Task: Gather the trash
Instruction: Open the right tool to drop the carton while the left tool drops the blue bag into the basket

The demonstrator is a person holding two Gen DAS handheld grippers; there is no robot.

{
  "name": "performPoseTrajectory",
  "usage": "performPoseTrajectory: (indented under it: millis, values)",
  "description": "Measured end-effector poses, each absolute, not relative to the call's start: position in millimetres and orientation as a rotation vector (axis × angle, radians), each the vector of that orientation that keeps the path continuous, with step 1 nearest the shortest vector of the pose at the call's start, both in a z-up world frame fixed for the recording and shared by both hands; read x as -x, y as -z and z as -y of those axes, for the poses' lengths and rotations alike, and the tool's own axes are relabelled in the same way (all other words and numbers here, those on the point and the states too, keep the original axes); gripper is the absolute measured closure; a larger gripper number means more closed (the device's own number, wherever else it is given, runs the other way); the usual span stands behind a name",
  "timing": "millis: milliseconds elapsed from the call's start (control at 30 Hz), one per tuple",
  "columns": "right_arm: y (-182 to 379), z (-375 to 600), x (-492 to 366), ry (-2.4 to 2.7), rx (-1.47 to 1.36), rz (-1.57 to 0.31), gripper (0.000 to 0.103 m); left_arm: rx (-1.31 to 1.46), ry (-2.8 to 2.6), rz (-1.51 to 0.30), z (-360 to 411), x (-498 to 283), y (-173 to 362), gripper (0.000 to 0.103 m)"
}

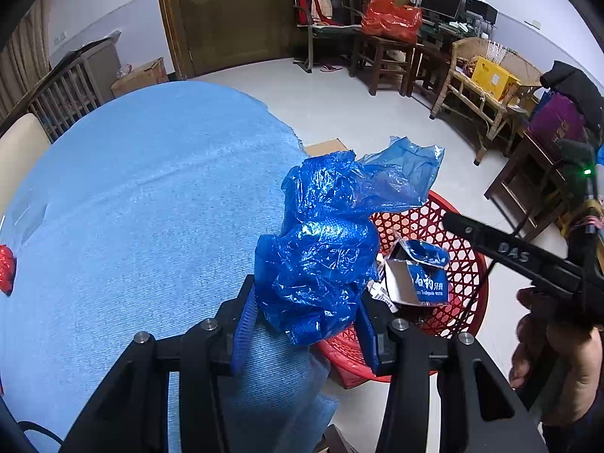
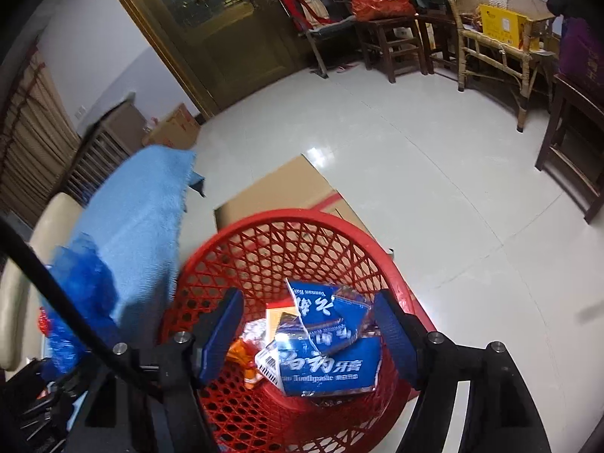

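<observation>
Two tongs at the deposit step: right tongs (image 2: 307,334) parted and empty above the red basket (image 2: 264,222), flattened toothpaste box (image 2: 328,366) lying below them; left tongs (image 1: 305,305) clamp the blue plastic bag (image 1: 324,249) beside the rim, next to be carried over and released.

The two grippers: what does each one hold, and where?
Left gripper clamps the crumpled blue plastic bag by its lower end. Right gripper is open, holding nothing.
</observation>
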State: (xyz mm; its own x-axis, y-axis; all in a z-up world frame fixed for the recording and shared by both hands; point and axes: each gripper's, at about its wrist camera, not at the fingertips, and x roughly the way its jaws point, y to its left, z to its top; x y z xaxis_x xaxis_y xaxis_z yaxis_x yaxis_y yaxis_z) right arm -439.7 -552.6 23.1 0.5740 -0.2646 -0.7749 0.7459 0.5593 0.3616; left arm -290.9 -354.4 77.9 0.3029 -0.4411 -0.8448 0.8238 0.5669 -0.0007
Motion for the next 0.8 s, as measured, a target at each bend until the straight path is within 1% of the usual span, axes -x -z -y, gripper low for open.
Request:
performPoseTrajectory:
  millis: [433,533,567,633,733,800]
  values:
    - [-60,551,488,0.699,-0.781,-0.567,0.028,-0.516,0.915,-0.937,377,305,-72,0.054]
    - [-67,552,495,0.700,-0.779,-0.552,0.028,-0.516,0.925,-0.968,384,305,-68,0.052]
    - [-68,552,496,0.701,-0.776,-0.550,0.028,-0.521,0.930,-0.976,387,305,-66,0.050]
    - [-71,553,498,0.708,-0.777,-0.543,0.028,-0.529,0.937,-0.984,390,307,-64,0.049]
    - [-70,554,501,0.710,-0.786,-0.541,0.027,-0.547,0.933,-1.003,394,307,-61,0.038]
    - [-70,554,501,0.710,-0.786,-0.544,0.028,-0.543,0.933,-1.003,393,306,-61,0.036]
